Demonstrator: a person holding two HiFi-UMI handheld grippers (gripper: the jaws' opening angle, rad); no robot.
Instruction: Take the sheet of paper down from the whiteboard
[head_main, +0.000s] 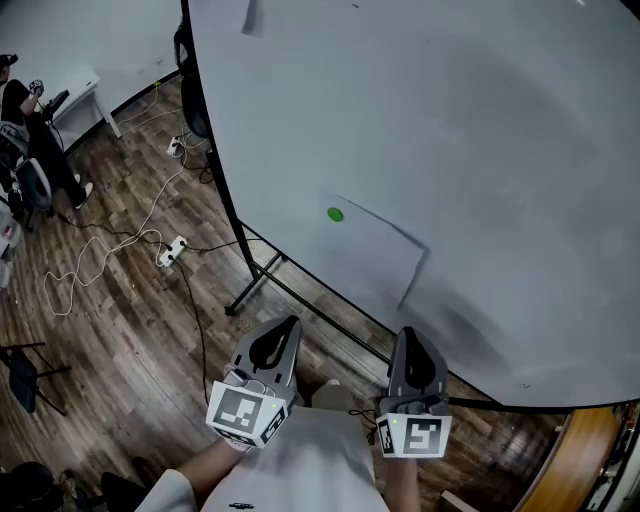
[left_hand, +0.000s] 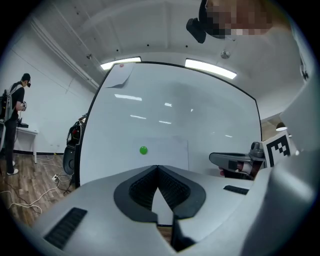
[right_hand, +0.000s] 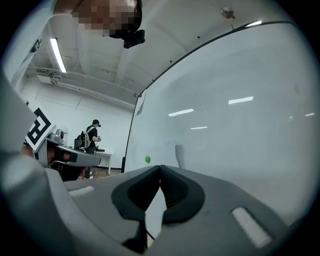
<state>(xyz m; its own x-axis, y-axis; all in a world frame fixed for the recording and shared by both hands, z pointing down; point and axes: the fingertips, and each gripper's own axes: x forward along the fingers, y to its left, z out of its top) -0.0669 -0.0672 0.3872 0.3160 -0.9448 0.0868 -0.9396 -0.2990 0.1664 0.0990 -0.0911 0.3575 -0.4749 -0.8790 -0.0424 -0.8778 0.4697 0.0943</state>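
**Jaws shut and empty, sheet on the board ahead**

We hold the left gripper (head_main: 289, 324) and the right gripper (head_main: 408, 336) level and side by side, close to the body, both pointing at the whiteboard (head_main: 470, 120). In each gripper view the jaws are pressed together at the tips with nothing between them. The sheet of paper (head_main: 372, 252) hangs low on the board, at about twelve o'clock from the grippers and well apart from them. A round green magnet (head_main: 334, 214) pins it at its ten o'clock corner. The edge toward four o'clock seems to lift off the board and throws a shadow. A second, smaller paper (head_main: 251, 16) sits at the board's top edge, toward eleven o'clock.

We judge the step in hand to be the approach. To do it well, we should open one pair of jaws before arriving and pinch the free, lifted edge. The other gripper can take the magnet off or steady it, so the sheet slides free. Pulling against the magnet alone risks a tear at the pinned corner.

We see no containers here, so nothing needs emptying or filling.
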